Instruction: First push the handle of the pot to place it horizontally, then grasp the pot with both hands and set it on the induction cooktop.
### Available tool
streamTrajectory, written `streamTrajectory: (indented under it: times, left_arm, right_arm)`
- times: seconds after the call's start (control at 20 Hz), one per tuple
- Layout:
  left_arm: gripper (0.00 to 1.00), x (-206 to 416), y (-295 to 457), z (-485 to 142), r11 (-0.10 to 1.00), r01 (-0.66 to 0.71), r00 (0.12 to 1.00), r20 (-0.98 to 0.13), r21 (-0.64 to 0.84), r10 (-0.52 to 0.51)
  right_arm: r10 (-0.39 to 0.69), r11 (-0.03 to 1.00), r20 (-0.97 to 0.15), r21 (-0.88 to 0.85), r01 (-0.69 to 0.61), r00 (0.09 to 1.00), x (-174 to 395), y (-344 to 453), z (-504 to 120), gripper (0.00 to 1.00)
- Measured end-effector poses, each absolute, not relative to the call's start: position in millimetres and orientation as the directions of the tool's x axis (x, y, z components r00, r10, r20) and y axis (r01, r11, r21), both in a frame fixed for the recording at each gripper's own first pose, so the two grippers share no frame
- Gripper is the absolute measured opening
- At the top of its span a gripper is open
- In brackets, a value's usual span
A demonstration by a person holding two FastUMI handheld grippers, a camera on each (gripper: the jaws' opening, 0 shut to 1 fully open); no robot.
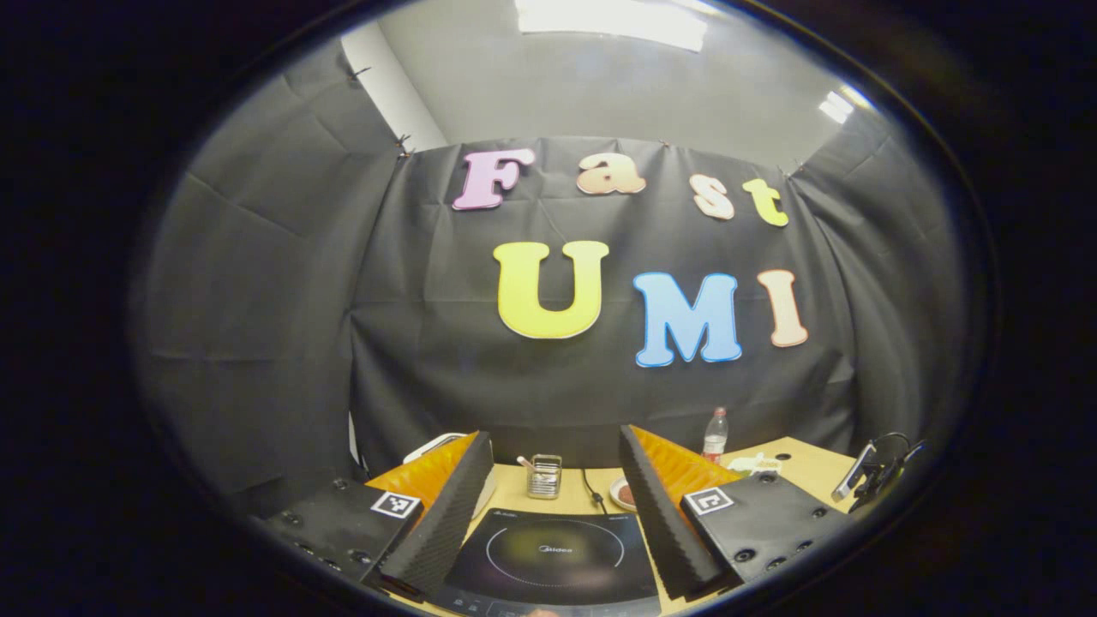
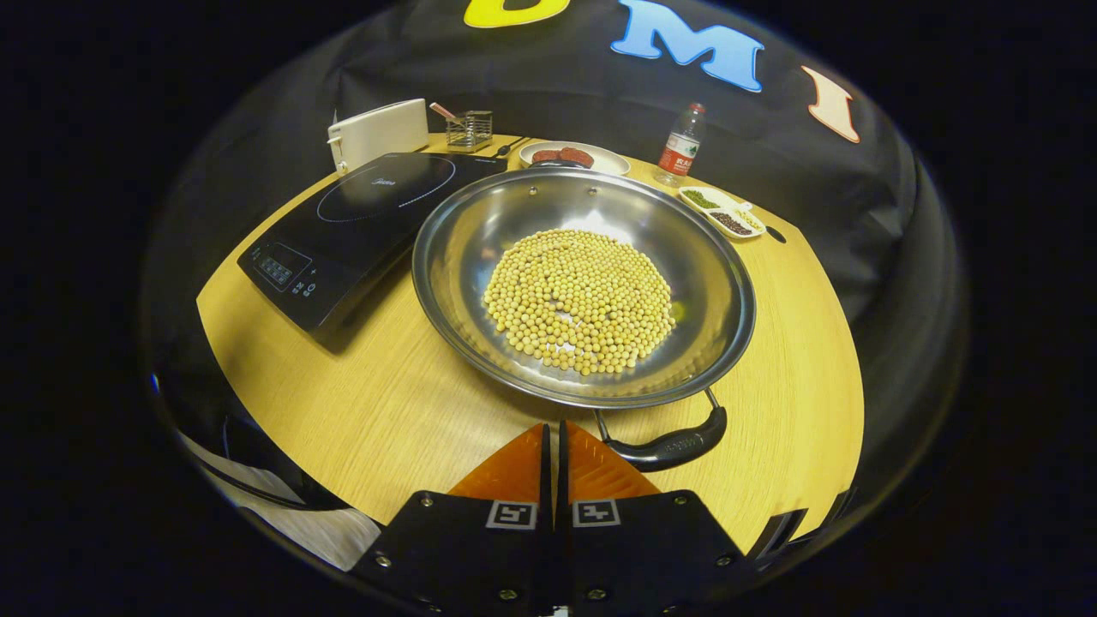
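Observation:
A wide steel pot (image 2: 480,231) full of yellow beans (image 2: 583,300) sits on the wooden table (image 2: 360,403), right of the black induction cooktop (image 2: 360,214). Its black near handle (image 2: 673,446) points toward me, a little right; a far handle shows at the opposite rim. My right gripper (image 2: 553,433) is shut with nothing held, its tips just left of the near handle, close to the pot's rim. In the left gripper view my left gripper (image 1: 553,514) stands open above the cooktop (image 1: 553,557), tilted up toward the wall.
Behind the cooktop stand a white box (image 2: 377,130) and a wire holder (image 2: 470,128). A plate with dark food (image 2: 574,156), a water bottle (image 2: 681,141) and a small divided dish (image 2: 724,214) line the far edge. A clamp-like stand (image 1: 874,471) sits at the table's right.

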State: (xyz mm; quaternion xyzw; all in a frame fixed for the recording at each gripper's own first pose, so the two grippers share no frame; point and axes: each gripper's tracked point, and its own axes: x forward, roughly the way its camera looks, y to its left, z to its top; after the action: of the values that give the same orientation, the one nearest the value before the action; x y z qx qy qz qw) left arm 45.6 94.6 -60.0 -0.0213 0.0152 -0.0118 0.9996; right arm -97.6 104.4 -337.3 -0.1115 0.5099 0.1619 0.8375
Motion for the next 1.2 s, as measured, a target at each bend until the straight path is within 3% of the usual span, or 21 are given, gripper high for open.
streamTrajectory:
  times: [0.25, 0.35, 0.4, 0.7, 0.9, 1.2]
  left_arm:
    - [0.99, 47, 63, -61, 0.998, 0.019, 0.999, -0.042, -0.056, -0.021]
    - [0.94, 49, 51, -62, 0.998, 0.018, 0.998, -0.051, -0.054, -0.021]
    - [0.99, 50, 45, -60, 0.998, 0.019, 0.999, -0.049, -0.052, -0.021]
    - [0.99, 54, 16, -57, 0.999, 0.013, 0.999, -0.046, -0.040, -0.015]
    - [0.94, 57, 3, -62, 0.999, -0.004, 0.998, -0.068, -0.033, 0.001]
    - [0.99, 66, -19, -65, 1.000, -0.012, 0.996, -0.089, -0.011, 0.011]
  right_arm:
    - [0.167, 0.937, -0.893, 0.011, -0.350, 0.418, -90, 85, -337, 0.01]
    - [0.164, 0.938, -0.894, 0.010, -0.347, 0.417, -85, 77, -338, 0.01]
    - [0.161, 0.938, -0.895, 0.007, -0.347, 0.416, -82, 72, -338, 0.01]
    - [0.142, 0.943, -0.901, -0.003, -0.333, 0.411, -65, 47, -344, 0.01]
    - [0.125, 0.944, -0.900, -0.022, -0.329, 0.418, -52, 29, -347, 0.01]
    - [0.112, 0.952, -0.897, -0.028, -0.306, 0.429, -30, 3, -353, 0.01]
